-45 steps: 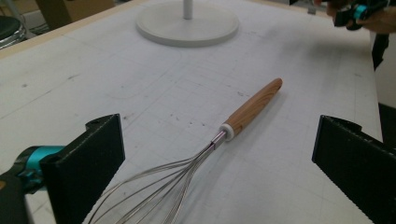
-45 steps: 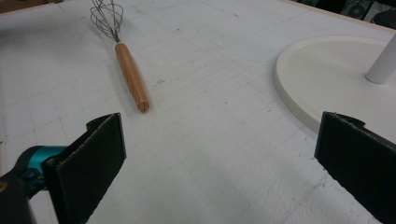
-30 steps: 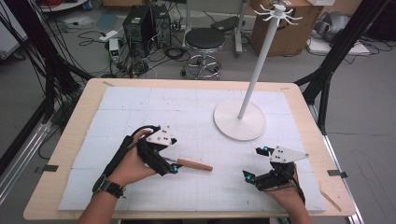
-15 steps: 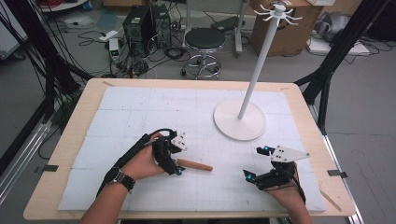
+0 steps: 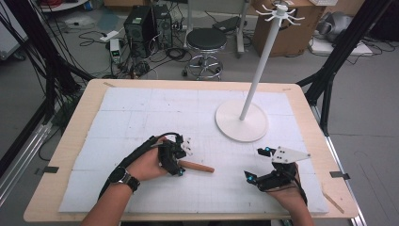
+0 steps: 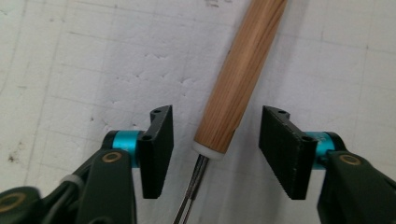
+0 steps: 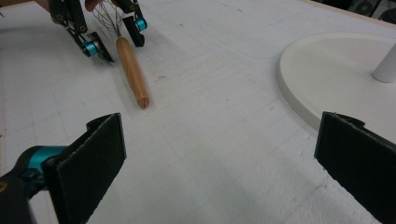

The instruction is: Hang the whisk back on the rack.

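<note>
Whisk [image 6: 236, 79] lying flat on the white mat [image 5: 141, 117]: a round, light-brown wooden handle with visible grain, a white collar at its end, and thin steel wires emerging from it. The left gripper [image 6: 215, 151] straddles the collar, jaws closing but not yet touching. The right gripper [image 7: 219, 163] rests apart, jaws wide open.

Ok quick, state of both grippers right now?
Left gripper: open, jaws have just been closing around the whisk handle, pads not yet touching it.
Right gripper: open, holding nothing.
</note>
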